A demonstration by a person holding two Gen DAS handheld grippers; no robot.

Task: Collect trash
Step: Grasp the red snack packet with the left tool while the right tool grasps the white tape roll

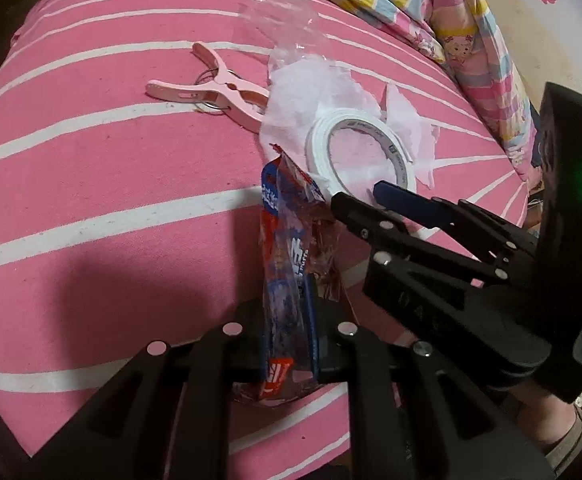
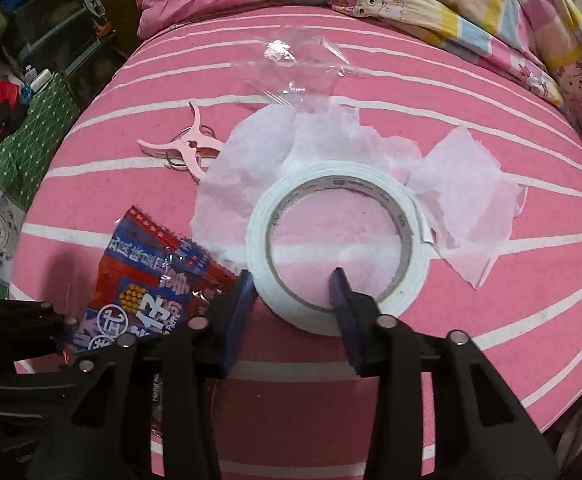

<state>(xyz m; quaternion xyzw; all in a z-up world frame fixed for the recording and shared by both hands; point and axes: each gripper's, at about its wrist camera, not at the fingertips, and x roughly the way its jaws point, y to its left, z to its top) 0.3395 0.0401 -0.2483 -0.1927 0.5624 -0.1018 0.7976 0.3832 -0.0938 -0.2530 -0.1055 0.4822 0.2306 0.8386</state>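
A red and blue snack wrapper (image 1: 287,256) lies on the pink striped bed; my left gripper (image 1: 287,344) is shut on its near end. It also shows in the right wrist view (image 2: 151,288). A white tape roll (image 2: 337,248) sits on torn white tissue (image 2: 463,196). My right gripper (image 2: 293,280) is open, one finger outside the roll's near rim and one inside the ring. The right gripper also shows in the left wrist view (image 1: 361,194). Clear plastic film (image 2: 303,68) lies beyond the tissue.
A pink clothes clamp (image 2: 185,148) lies left of the tissue, also in the left wrist view (image 1: 211,88). A cartoon-print quilt (image 2: 451,4) is bunched at the back right. A green patterned cloth (image 2: 23,152) and clutter sit off the bed's left edge.
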